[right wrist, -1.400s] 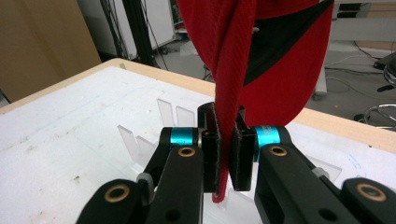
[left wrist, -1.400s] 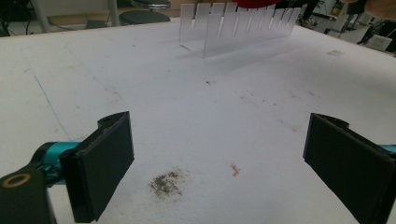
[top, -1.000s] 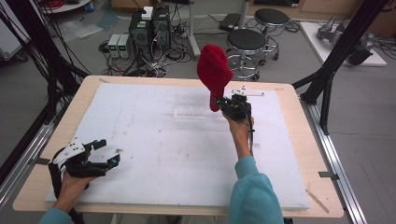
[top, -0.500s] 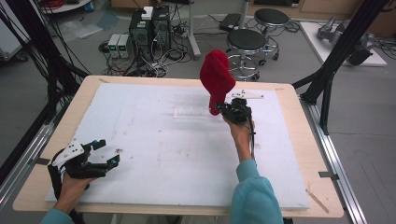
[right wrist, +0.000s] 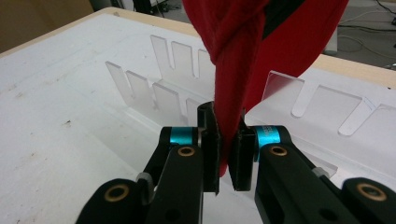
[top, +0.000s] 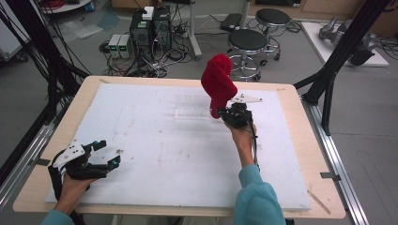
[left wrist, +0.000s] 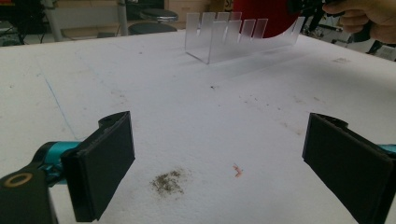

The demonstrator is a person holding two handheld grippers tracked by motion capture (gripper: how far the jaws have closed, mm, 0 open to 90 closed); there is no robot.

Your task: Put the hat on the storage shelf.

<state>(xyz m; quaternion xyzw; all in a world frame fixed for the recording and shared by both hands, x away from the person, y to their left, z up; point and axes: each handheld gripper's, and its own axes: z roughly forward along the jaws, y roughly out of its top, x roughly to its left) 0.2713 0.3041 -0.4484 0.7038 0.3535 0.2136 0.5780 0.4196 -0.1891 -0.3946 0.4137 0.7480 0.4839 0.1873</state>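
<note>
A red cloth (top: 217, 84) stands bunched and twisted above the table's far middle, pinched at its lower end by my right gripper (top: 224, 114). In the right gripper view the two black jaws clamp the red cloth (right wrist: 243, 60) tightly, with my right gripper (right wrist: 226, 149) just in front of a clear slotted rack (right wrist: 177, 88). The clear rack (top: 192, 112) sits on the white board left of that hand. My left gripper (top: 105, 152) rests at the near left, jaws wide apart. In the left gripper view my left gripper (left wrist: 219, 154) has only bare board between its pads.
The white foam board (top: 155, 154) covers a wooden table (top: 291, 108). Small dirt marks (left wrist: 168, 181) lie on the board near the left gripper. Stools (top: 247, 42), computer cases (top: 150, 28) and black frame posts (top: 338, 61) stand beyond the far edge.
The right hand and the red cloth have drifted slightly to the right. The left gripper has stayed where it was.
</note>
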